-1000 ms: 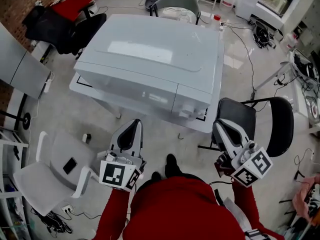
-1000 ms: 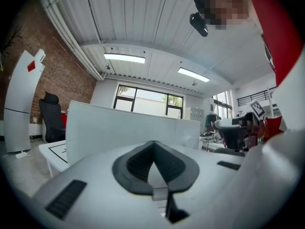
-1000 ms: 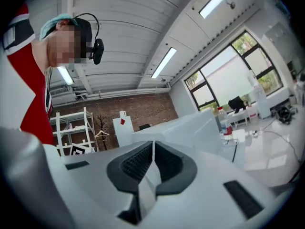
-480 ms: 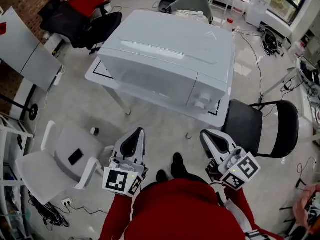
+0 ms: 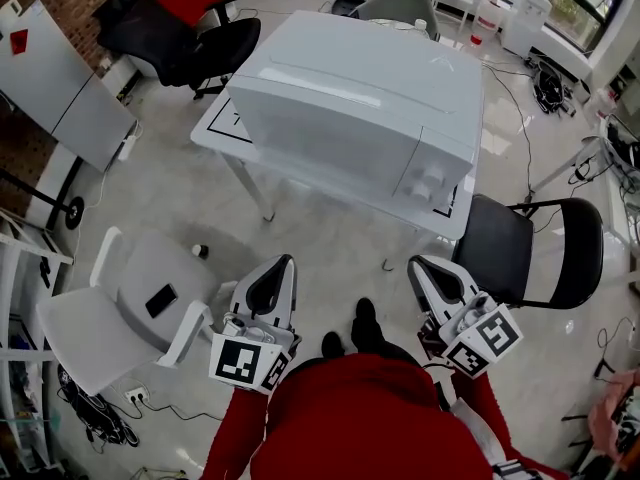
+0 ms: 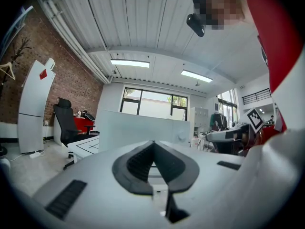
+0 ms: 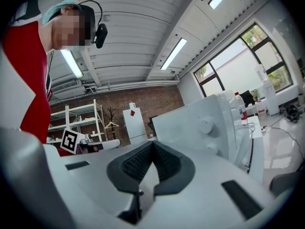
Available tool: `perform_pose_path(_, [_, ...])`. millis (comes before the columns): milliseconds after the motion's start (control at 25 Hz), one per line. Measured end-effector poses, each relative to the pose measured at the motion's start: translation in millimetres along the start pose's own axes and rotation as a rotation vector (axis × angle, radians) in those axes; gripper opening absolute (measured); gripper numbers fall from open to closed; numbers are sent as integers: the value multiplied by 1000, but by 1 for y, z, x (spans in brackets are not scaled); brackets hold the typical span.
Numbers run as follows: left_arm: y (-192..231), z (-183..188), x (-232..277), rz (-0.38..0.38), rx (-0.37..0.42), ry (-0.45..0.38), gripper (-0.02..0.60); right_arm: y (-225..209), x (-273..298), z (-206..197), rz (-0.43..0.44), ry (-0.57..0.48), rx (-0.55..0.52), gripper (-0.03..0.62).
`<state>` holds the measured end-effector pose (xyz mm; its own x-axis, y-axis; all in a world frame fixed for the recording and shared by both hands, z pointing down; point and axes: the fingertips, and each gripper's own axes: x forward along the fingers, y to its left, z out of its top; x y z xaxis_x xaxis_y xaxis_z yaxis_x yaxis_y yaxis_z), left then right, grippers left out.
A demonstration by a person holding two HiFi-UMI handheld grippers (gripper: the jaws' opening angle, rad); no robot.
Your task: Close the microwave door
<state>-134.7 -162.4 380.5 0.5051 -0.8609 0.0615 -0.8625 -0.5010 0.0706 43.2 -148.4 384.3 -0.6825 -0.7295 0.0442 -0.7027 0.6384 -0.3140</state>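
1. Standing back from the microwave (image 5: 360, 98), the person holds both grippers low and close to the body, well apart from the appliance. That reads as a resting posture, not a reach.
2. The microwave sits on a white bench (image 5: 218, 133) and fills most of its top. Its door (image 5: 320, 138) faces the person and looks flush with the control panel (image 5: 432, 176) beside it. No gap or swung edge shows, so I judge the door to be shut already.
3. The left gripper (image 5: 283, 264) hangs on the near side of the microwave, in line with its door end. Its fingers (image 6: 136, 162) meet at the tips with nothing between them. That suits the job, since pushing a door calls for a blunt closed tip and not a grasp.
4. The right gripper (image 5: 418, 265) hangs on the near side of the microwave too, in line with the panel end. Its fingers (image 7: 135, 162) are likewise pressed together and empty, and its view looks up at the microwave's knobs.
5. A black chair (image 5: 530, 253) stands just beside the microwave's panel corner, and a white chair (image 5: 110, 318) sits well off on the door side. Neither stands between the person and the microwave's front.
6. Judging by the flush door and the lowered grippers, the closing itself seems done, with no further push called for.
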Motion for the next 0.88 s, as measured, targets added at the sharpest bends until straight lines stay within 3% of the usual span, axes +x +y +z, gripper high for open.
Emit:
perform_pose_path(480, [6, -5, -12, 11, -4, 3, 8, -3, 0, -10, -86, 26, -49, 12])
perform_pose_path(880, [5, -5, -12, 12, -2, -2, 8, -4, 3, -10, -109, 23, -41, 12])
